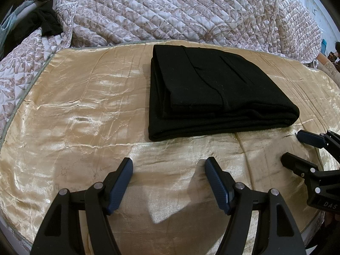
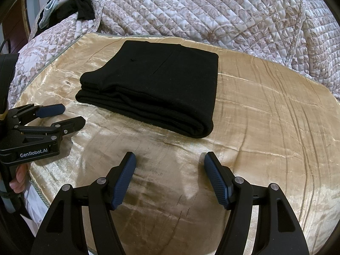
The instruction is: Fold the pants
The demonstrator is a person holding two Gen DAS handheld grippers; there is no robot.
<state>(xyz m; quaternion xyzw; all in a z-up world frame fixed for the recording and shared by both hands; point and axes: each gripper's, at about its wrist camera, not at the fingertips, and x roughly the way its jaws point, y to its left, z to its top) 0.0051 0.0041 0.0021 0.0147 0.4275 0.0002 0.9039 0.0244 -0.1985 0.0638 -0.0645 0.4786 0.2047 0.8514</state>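
Golden satin cloth [image 1: 74, 110] covers the work surface, wrinkled and shiny, with a green corded edge running along its far and side borders. Beyond that edge a quilted floral bedspread [image 1: 191, 6] rises in a heap across the whole background, and a pile of dark and pale garments [image 1: 40, 17] sits at its far left corner.

Black pants [image 1: 212, 89] lie folded into a thick, layered rectangle ahead of both tools, flat on the satin. From the left gripper [image 1: 169, 182] they sit forward and slightly to the right; from the right gripper [image 2: 170, 176] they sit forward and to the left. Neither tool touches them, and a strip of bare satin separates the fingertips from the nearest fold.

Both grippers stand with their jaws spread wide and nothing between the blue pads [image 1: 119, 189]. They hang side by side, near each other, over the front of the cloth. In the right wrist view a thumb [image 2: 18, 179] shows under the left tool's handle.

Nothing lies between either tool and the pants. Open satin stretches to the left of the left gripper and to the right of the right gripper, out to the corded border. Behind the pants, little room remains before the bedspread begins.
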